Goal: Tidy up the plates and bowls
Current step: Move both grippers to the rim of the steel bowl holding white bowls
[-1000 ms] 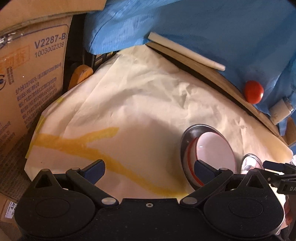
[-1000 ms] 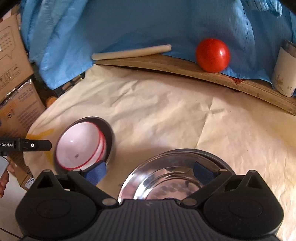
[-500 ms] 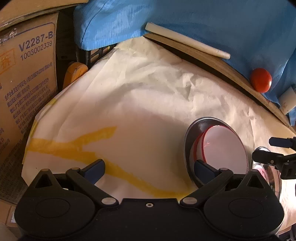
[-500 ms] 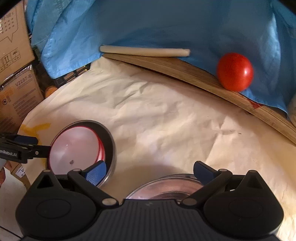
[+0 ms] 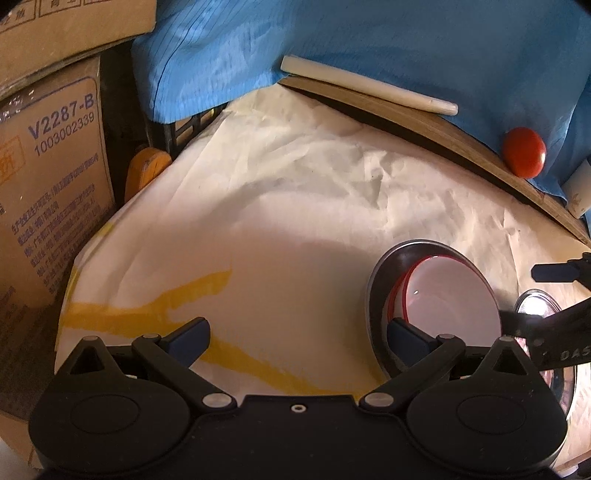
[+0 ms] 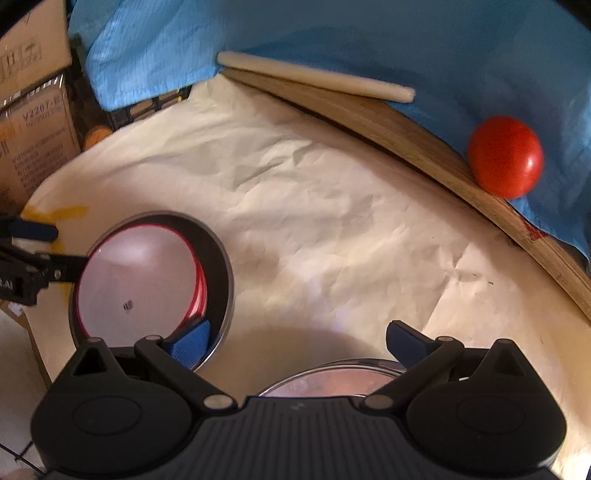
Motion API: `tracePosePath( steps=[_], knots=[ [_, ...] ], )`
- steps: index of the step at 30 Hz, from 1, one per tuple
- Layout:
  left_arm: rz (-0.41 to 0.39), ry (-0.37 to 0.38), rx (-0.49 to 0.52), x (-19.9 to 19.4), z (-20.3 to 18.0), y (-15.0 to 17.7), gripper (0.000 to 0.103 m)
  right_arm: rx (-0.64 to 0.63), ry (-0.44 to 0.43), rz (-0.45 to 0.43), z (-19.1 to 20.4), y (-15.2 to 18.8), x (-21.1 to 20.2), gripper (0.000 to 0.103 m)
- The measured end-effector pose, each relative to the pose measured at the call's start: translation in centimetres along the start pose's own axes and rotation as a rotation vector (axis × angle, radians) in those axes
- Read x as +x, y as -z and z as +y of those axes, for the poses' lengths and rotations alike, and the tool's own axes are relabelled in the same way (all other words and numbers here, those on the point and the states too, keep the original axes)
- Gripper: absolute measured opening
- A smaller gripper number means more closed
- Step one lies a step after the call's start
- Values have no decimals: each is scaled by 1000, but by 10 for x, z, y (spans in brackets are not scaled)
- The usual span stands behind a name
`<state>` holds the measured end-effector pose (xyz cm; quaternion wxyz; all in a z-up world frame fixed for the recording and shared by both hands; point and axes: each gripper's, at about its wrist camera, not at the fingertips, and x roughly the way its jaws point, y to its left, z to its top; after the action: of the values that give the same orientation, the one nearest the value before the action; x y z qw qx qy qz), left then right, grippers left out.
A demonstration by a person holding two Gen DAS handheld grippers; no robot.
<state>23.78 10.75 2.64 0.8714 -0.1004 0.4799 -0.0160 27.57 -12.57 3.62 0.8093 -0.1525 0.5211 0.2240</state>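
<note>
A white bowl with a red rim point(image 5: 448, 291) sits nested inside a steel bowl point(image 5: 380, 280) on the cream paper; both show in the right wrist view too, the white bowl point(image 6: 136, 280) in the steel bowl point(image 6: 218, 266). My left gripper point(image 5: 295, 336) is open and empty, its right finger just in front of the steel bowl. A second steel bowl point(image 6: 332, 380) lies right under my right gripper point(image 6: 299, 339), which is open and empty. That bowl also shows at the right edge of the left wrist view point(image 5: 535, 306).
A red tomato point(image 6: 504, 157) rests on a wooden board point(image 6: 424, 147) against blue cloth point(image 6: 332, 33), with a cream stick point(image 6: 314, 75) beside it. Cardboard boxes point(image 5: 48, 177) stand at the left. Yellow stains point(image 5: 147, 306) mark the paper.
My right gripper has pulled back and swung left, so the steel bowl under it shows less. My left gripper has drifted slightly; the nested bowls have not moved.
</note>
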Motion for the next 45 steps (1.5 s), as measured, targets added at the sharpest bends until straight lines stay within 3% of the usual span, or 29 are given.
tracePosePath(
  steps=[6, 8, 13, 24, 26, 29, 33, 37, 40, 43, 45],
  knots=[
    [-4, 59, -23, -1, 7, 1, 90, 0, -3, -1, 0, 0, 3, 99],
    [8, 58, -15, 0, 7, 3, 83, -3, -8, -3, -1, 0, 3, 99],
    [8, 76, -20, 1, 6, 5, 80, -7, -4, -7, 1, 0, 4, 97],
    [15, 98, -1, 1, -7, 4, 51, 56, -79, 19, 2, -1, 5, 70],
    [23, 102, -19, 1, -6, 4, 49, 92, -112, 32, -1, -1, 7, 63],
    [37, 121, -55, 2, -2, 3, 49, 118, -133, 38, -3, 0, 8, 62],
    [13, 108, -47, 2, -4, 6, 54, 149, -151, 28, -4, 3, 9, 56],
    [10, 92, -47, 5, -4, 6, 58, 166, -179, 25, 0, 3, 7, 34],
    [22, 98, -61, 6, -2, 4, 59, 187, -199, 33, 4, 3, 6, 25],
    [31, 100, -74, 6, -1, 4, 58, 219, -210, 47, 4, 3, 6, 24],
    [36, 115, -88, 7, -1, 4, 52, 270, -229, 58, 0, 6, 7, 24]
  ],
)
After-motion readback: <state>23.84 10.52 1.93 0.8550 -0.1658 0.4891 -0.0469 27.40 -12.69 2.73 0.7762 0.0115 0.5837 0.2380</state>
